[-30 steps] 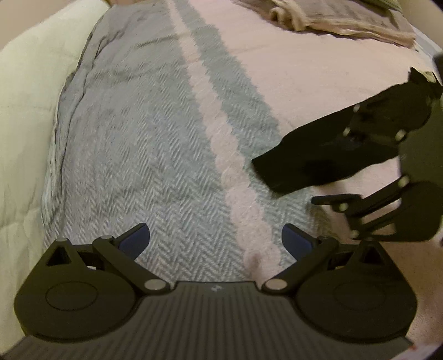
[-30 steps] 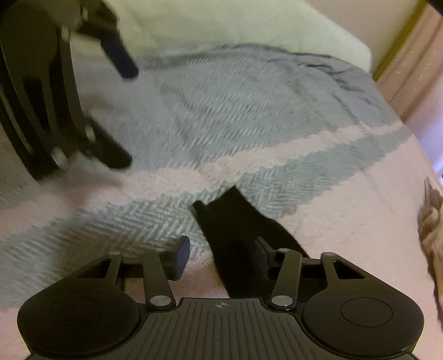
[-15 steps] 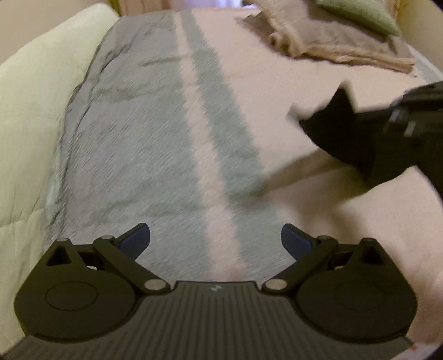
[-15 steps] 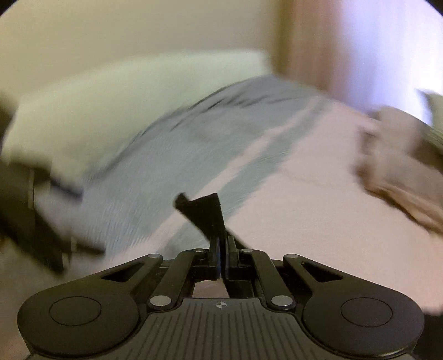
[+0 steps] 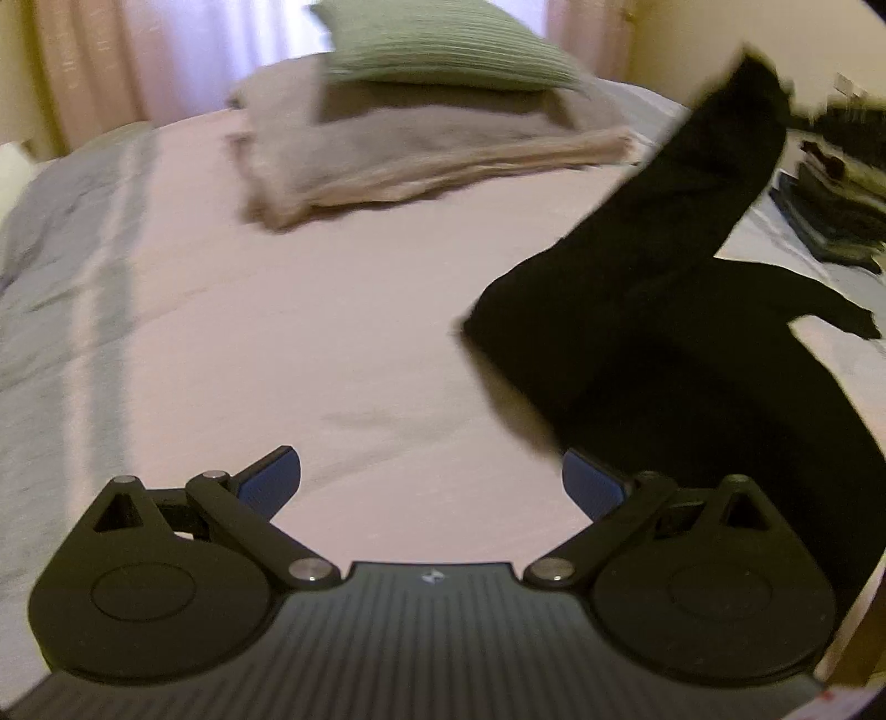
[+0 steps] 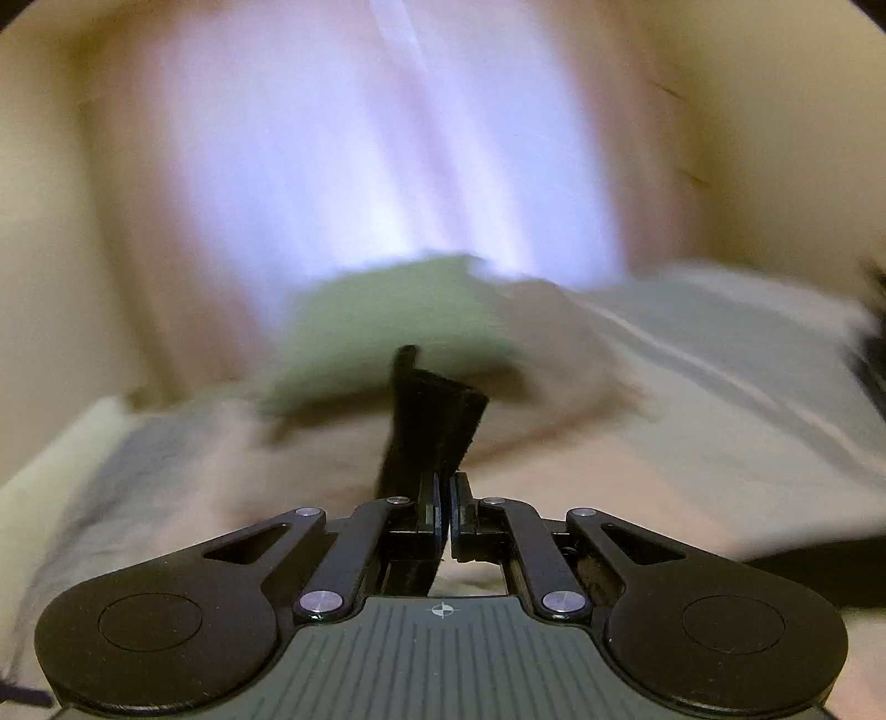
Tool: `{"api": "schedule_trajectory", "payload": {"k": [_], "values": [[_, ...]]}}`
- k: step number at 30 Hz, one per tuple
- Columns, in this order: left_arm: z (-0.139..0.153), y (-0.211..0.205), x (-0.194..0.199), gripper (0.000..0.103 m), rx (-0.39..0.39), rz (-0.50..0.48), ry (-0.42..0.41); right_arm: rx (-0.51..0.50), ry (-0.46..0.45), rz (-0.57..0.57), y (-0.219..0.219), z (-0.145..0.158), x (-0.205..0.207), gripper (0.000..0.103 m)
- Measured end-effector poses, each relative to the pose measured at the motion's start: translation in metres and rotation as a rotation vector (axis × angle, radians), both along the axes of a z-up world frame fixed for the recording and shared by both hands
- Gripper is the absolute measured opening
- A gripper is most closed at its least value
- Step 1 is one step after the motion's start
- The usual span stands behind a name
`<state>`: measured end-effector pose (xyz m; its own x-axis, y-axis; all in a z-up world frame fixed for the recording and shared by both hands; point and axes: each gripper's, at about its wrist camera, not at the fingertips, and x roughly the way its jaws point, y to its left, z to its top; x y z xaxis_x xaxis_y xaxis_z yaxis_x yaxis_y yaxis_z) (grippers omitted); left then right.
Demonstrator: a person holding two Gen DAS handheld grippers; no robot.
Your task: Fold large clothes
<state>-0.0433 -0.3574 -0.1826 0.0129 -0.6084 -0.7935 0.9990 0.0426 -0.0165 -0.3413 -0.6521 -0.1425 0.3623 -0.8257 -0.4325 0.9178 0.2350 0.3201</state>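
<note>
While right tongs (image 6: 447,501) pinch the black garment (image 5: 664,354), left tongs (image 5: 432,479) gape empty.

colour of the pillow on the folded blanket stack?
Green, ribbed pillow; clearest in the left wrist view.

Bedroom: bed (image 5: 332,332), pillow (image 5: 443,50), curtains (image 5: 111,55)

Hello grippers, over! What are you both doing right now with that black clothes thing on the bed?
Left gripper open, empty, above the bed. Right gripper shut on black garment, one end lifted. Folded beige pile further along the bed, apart from the garment.
</note>
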Motion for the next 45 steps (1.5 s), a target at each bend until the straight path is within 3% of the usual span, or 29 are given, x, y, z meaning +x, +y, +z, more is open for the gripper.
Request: {"api": "schedule_trajectory", "payload": {"k": [3,6,9,13,17,19,22,25,35,38,40,41,45], "values": [[-0.024,-0.023,-0.048,0.099,0.04,-0.017,0.028,0.201,-0.015,-0.051,-0.021,-0.071,-0.057,0.0],[-0.049,-0.041,-0.086,0.099,0.096,-0.016,0.054,0.348,-0.053,-0.061,-0.029,-0.132,-0.083,0.0],[-0.063,-0.053,-0.109,0.099,0.133,-0.038,0.045,0.396,-0.116,-0.079,-0.031,-0.152,-0.1,0.0],[-0.068,-0.066,-0.129,0.099,0.165,-0.072,0.035,0.41,-0.17,-0.055,-0.039,-0.148,-0.111,0.0],[-0.063,-0.081,-0.142,0.099,0.168,-0.119,0.021,0.283,-0.225,0.009,-0.035,-0.111,-0.118,0.0],[-0.062,-0.091,-0.149,0.099,0.165,-0.14,0.021,0.268,-0.225,-0.012,-0.032,-0.114,-0.13,0.0],[-0.066,-0.105,-0.163,0.099,0.172,-0.18,0.018,0.424,-0.211,-0.149,-0.03,-0.158,-0.154,0.0],[-0.07,-0.113,-0.179,0.099,0.179,-0.22,0.011,0.54,-0.269,-0.249,-0.023,-0.189,-0.178,0.0],[-0.075,-0.133,-0.215,0.099,0.199,-0.28,0.024,0.549,-0.268,-0.253,-0.019,-0.178,-0.194,0.012],[-0.072,-0.143,-0.227,0.099,0.192,-0.295,0.016,0.536,-0.246,-0.274,-0.016,-0.166,-0.211,0.021],[-0.07,-0.151,-0.234,0.099,0.188,-0.296,0.015,0.517,-0.223,-0.322,-0.014,-0.16,-0.234,0.048],[-0.07,-0.156,-0.239,0.099,0.187,-0.296,0.014,0.503,-0.22,-0.358,-0.013,-0.157,-0.25,0.053],[-0.068,-0.176,-0.263,0.099,0.171,-0.298,-0.001,0.476,-0.221,-0.499,-0.011,-0.149,-0.322,0.054]]}}
